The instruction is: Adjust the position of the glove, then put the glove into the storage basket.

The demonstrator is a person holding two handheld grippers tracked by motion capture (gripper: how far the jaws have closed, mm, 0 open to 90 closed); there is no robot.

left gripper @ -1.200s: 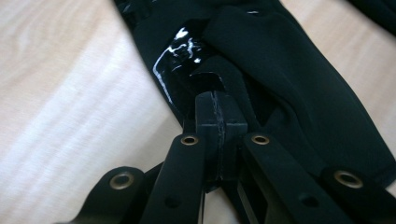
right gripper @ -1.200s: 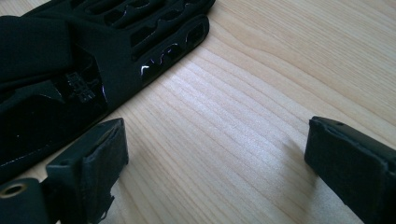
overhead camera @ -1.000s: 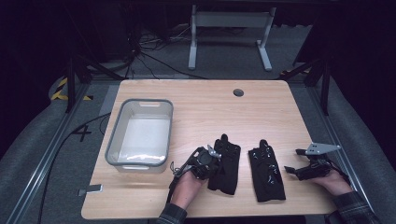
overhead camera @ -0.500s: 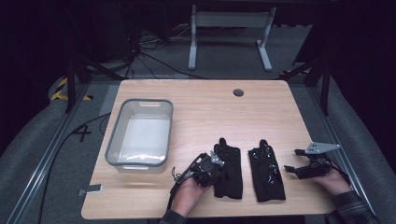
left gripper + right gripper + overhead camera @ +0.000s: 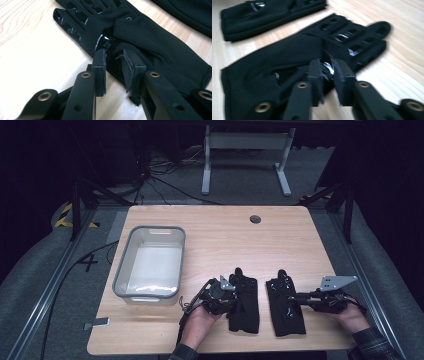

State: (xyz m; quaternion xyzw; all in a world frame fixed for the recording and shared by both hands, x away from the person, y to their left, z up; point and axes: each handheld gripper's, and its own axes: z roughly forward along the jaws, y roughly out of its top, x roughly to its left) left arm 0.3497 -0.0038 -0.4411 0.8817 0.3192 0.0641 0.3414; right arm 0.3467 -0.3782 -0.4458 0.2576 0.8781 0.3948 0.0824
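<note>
Two black gloves lie flat side by side near the table's front edge. My left gripper point(image 5: 231, 295) rests at the left edge of the left glove point(image 5: 244, 302). Its jaws have just been opening and stand a little apart, with the folded edge of that glove point(image 5: 150, 37) between the tips of the left gripper point(image 5: 113, 53). My right gripper point(image 5: 296, 296) reaches in from the right onto the right glove point(image 5: 285, 312). Its jaws have just been closing. In the right gripper view the right gripper point(image 5: 327, 63) pinches the glossy-printed edge of this glove point(image 5: 287, 50).
A clear plastic bin point(image 5: 150, 262) stands empty on the left of the wooden table point(image 5: 225, 235). A small round hole point(image 5: 255, 219) sits near the far edge. The other glove lies beyond each gripper point(image 5: 185, 12) point(image 5: 262, 15).
My right gripper has moved left from the table's right edge onto the right glove, and its jaws have closed. The left gripper has stayed at the left glove and its jaws have parted slightly.
</note>
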